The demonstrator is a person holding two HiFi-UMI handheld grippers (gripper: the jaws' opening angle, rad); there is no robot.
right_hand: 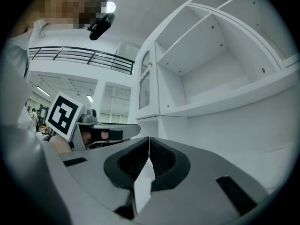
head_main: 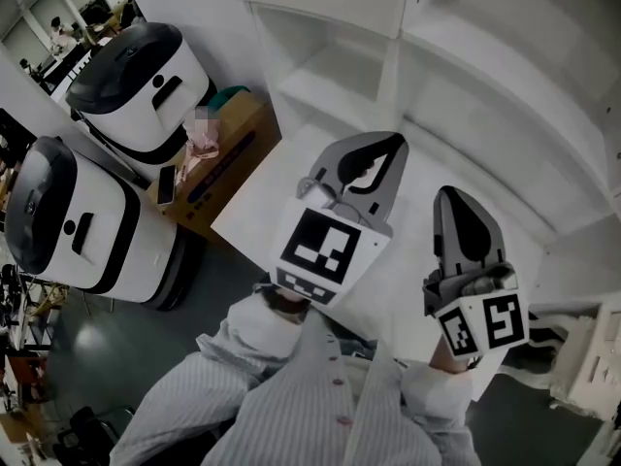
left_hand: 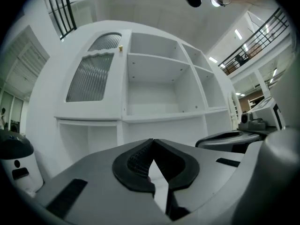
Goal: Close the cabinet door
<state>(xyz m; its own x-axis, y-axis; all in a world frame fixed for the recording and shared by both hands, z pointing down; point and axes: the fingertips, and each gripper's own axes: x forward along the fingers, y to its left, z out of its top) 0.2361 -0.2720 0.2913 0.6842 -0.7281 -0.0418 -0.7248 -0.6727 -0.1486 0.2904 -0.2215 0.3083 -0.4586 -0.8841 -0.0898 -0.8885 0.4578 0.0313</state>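
The left claw (left_hand: 152, 143) and right claw (right_hand: 149, 140) are both sitting pinched together, gripping nothing. The left gripper view is showing the glass-paned cabinet door (left_hand: 93, 76) face-on, upper left of the open shelves (left_hand: 154, 86), while the right gripper view is catching it only edge-on.

Head view looks down; gripper views face cabinet (left_hand: 154, 78).

This looks like a big indoor test hall or robot lab. Straight ahead of the left claw (left_hand: 152, 143) stands a bare white cabinet (left_hand: 154, 78) with open shelves, set like a mock-up on a grey floor (head_main: 107, 348). Off to that claw's left are two white and black machines (head_main: 146, 76) beside a cardboard box (head_main: 228, 153). Farther left, people sit at desks (head_main: 60, 35). High to the claw's right, a balcony railing (left_hand: 255, 39) runs past ceiling strip lights (left_hand: 239, 33)
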